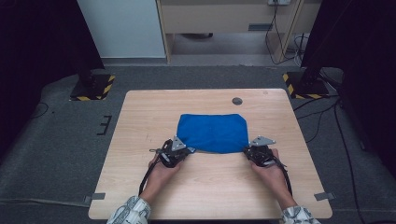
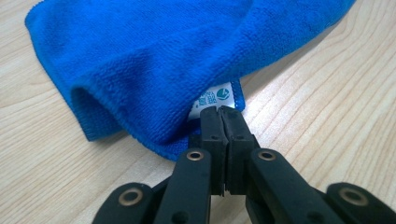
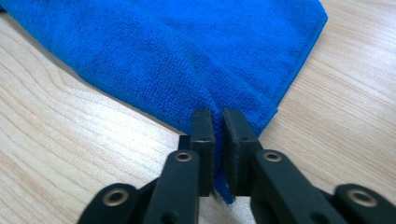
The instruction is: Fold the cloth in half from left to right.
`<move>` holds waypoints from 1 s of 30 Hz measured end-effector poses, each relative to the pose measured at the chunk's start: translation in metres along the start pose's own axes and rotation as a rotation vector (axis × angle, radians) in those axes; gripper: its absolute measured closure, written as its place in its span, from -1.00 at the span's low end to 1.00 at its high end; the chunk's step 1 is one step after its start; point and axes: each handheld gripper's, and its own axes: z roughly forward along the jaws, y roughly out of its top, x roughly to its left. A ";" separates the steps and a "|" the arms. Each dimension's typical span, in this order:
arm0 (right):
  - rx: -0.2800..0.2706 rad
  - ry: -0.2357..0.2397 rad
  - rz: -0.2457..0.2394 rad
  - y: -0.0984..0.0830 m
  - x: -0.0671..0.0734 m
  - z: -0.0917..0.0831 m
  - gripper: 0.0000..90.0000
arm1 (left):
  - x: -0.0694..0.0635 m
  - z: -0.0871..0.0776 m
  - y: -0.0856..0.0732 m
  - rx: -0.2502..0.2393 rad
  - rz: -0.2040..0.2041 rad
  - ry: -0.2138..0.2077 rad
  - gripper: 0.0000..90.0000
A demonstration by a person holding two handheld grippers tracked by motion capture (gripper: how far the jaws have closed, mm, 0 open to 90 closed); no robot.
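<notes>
Down on the wooden table (image 1: 140,186) lies a folded blue cloth (image 1: 213,132). Its white label (image 2: 215,99) bears teal print too small to read. The left gripper (image 2: 220,112) pinches that labelled corner; the right gripper (image 3: 218,122) clamps the other near corner.

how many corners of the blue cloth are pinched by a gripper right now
2. The left gripper is shut on the blue cloth at its near left corner, beside the white label; the right gripper is shut on its near right corner.

Bare table (image 1: 140,112) around blue cloth (image 1: 212,130), nothing blocking
</notes>
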 end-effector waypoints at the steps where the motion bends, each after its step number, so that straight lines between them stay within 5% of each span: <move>1: 0.002 0.006 0.006 0.000 0.000 -0.001 0.91 | 0.000 -0.002 0.000 -0.006 -0.004 -0.005 0.97; 7: -0.002 0.043 0.007 0.001 0.002 -0.014 0.95 | 0.001 -0.025 0.001 -0.058 -0.007 -0.033 0.97; 13: 0.005 0.083 0.011 -0.006 0.005 -0.035 0.95 | 0.013 -0.044 -0.010 -0.085 -0.062 -0.050 0.97; 21: 0.046 0.120 -0.020 -0.017 0.023 -0.052 0.95 | 0.000 -0.051 -0.017 -0.047 -0.010 -0.079 0.97; 30: 0.070 0.149 -0.020 -0.020 0.034 -0.063 0.95 | -0.001 -0.068 -0.028 -0.050 -0.017 -0.089 0.97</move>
